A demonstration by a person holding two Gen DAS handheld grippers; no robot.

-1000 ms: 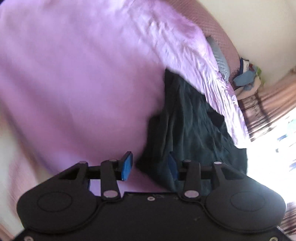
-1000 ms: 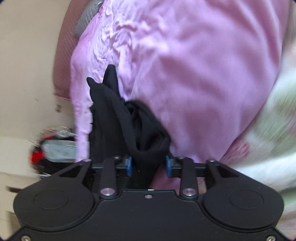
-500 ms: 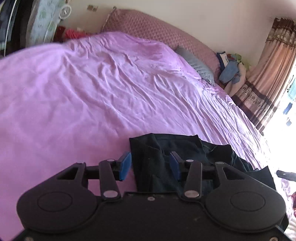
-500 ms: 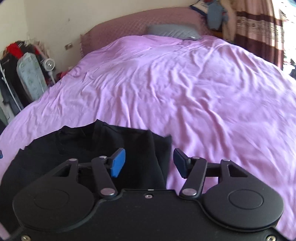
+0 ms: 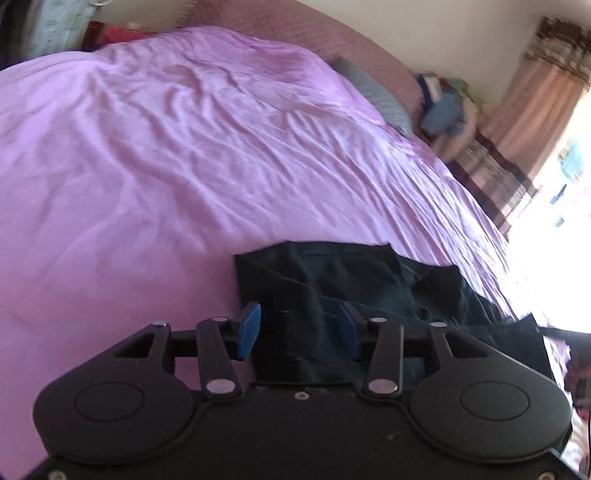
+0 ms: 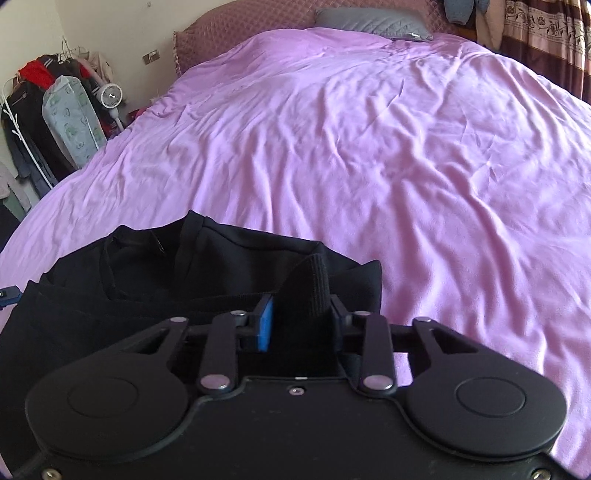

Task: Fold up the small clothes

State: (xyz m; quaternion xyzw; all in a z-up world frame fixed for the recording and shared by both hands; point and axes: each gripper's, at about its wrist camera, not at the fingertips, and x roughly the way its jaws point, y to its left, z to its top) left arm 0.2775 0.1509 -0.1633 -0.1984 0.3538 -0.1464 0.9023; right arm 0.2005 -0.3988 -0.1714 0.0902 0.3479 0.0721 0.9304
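A black garment (image 5: 351, 273) lies spread on the purple bed sheet (image 5: 184, 147) close in front of both grippers. My left gripper (image 5: 299, 330) sits low over the garment's left edge. Its jaws are closing with the cloth between the blue pads, and I see no firm pinch. In the right wrist view the same black garment (image 6: 147, 273) shows its neckline towards the left. My right gripper (image 6: 301, 321) is closing on a raised ribbed fold at the garment's right edge, and the pads press on it.
The purple sheet (image 6: 406, 166) stretches away to a padded headboard with a grey pillow (image 6: 373, 22). A clothes rack (image 6: 44, 110) and a small fan (image 6: 110, 96) stand off the bed's left side. Brown curtains (image 5: 517, 129) hang by a bright window.
Both grippers rolled upright and swung across, and the garment went from hanging bunched to lying on the sheet. The right jaws opened wide, then narrowed onto a fold. The left jaws narrowed.
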